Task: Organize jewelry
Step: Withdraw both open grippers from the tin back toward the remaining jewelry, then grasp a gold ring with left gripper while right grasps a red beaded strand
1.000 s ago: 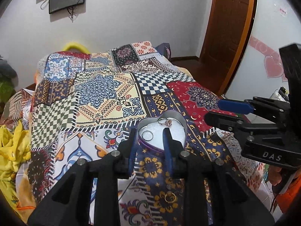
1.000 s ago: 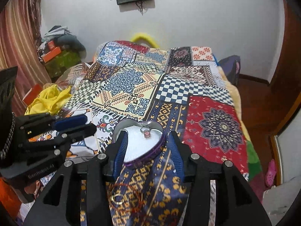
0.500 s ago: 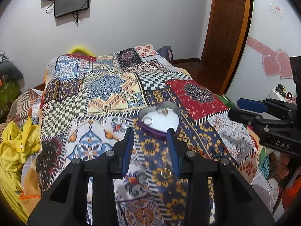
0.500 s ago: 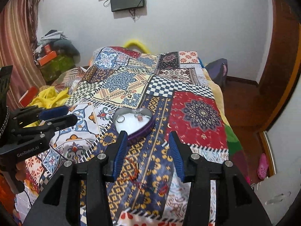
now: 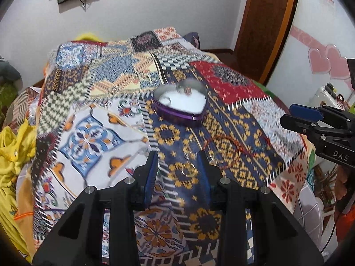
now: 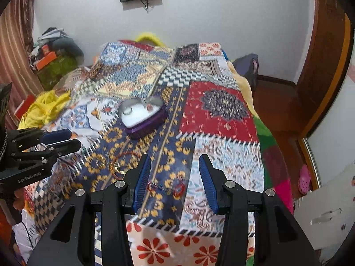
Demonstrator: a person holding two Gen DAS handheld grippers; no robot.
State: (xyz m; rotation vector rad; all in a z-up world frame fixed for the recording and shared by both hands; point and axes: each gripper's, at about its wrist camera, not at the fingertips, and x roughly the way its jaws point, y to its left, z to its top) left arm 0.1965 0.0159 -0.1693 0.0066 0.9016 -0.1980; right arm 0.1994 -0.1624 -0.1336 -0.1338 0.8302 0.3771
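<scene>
1. Left gripper (image 5: 177, 166), black with blue pads: jaws apart, just widened a little, nothing gripped; hovering over the navy-and-yellow patch of the patchwork bedspread (image 5: 84, 137).
2. Framed between its pads on the cloth: a thin gold ring (image 5: 188, 170), lying flat and untouched.
3. Just right of that ring: a second small gold ring (image 5: 218, 156), blurred, with a loop of thin red cord (image 5: 228, 143) around and beyond it.
4. Farther up the spread: a purple heart-shaped tin with white lining (image 5: 182, 105), open, holding a silver ring (image 5: 166, 100) at its left and a small jewelled piece (image 5: 188, 90) at its notch.
5. Right gripper (image 6: 175, 173), same build: jaws partly open, empty, above the near edge of the bedspread.
6. Between its pads on the cloth: small red-beaded pieces (image 6: 165, 188), too blurred to name.
7. Far right in the left view: a wooden door (image 5: 261, 26) and a white wall with pink heart stickers (image 5: 324, 59).
</scene>
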